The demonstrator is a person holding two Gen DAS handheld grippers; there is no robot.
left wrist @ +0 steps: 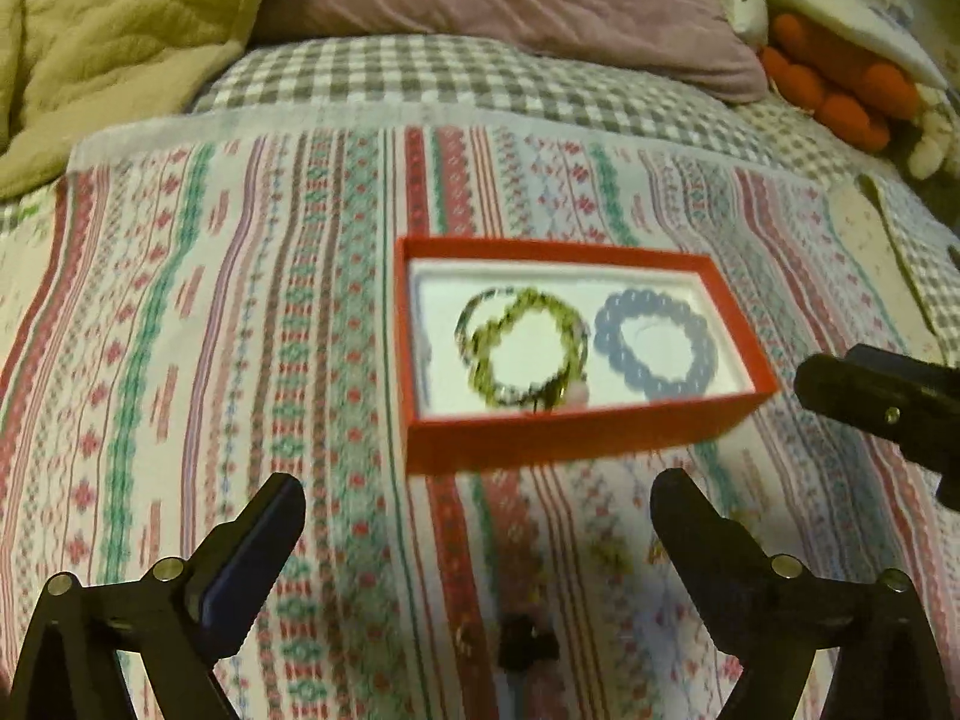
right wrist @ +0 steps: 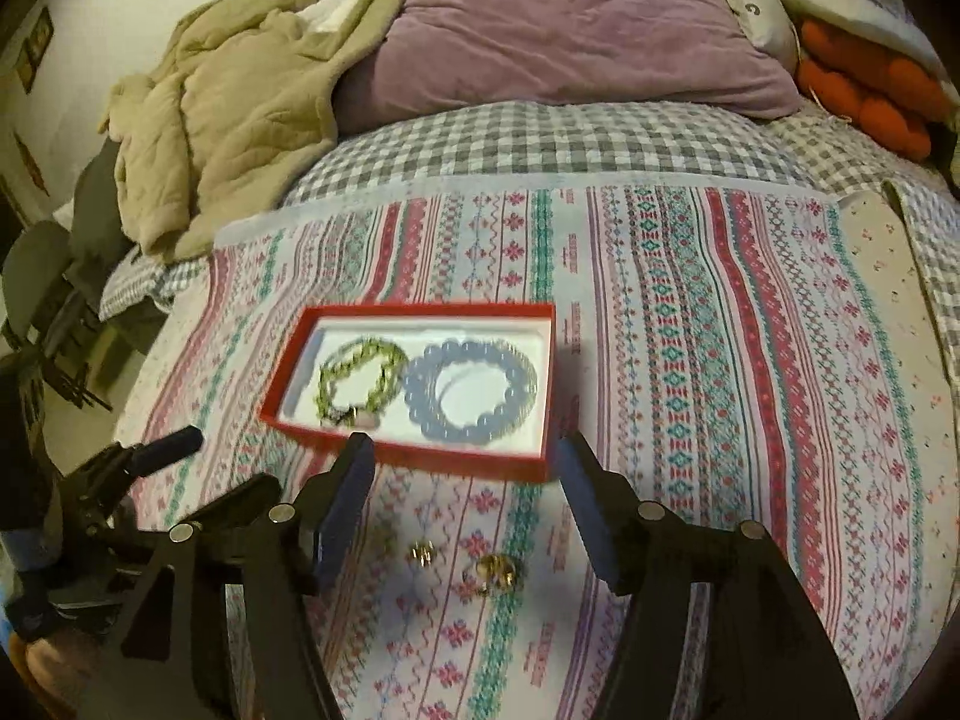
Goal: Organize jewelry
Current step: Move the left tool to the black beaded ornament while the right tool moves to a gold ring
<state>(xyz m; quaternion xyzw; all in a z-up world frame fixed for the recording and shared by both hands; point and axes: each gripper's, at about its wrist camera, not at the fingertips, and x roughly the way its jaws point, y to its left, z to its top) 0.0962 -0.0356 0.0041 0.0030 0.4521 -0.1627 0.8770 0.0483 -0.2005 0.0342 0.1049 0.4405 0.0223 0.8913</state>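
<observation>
We hold the left gripper (left wrist: 477,516) and right gripper (right wrist: 465,468) with fingers spread, empty. The red box (right wrist: 420,459) lies on the striped cloth (right wrist: 690,330), holding a green bracelet (right wrist: 360,381) left and blue bracelet (right wrist: 471,396) right. Small gold pieces (right wrist: 495,573) lie nearer.

Patterned striped cloth (right wrist: 690,312), gingham bedsheet (right wrist: 540,144), purple pillow (right wrist: 570,24), beige quilt (right wrist: 240,108)
</observation>
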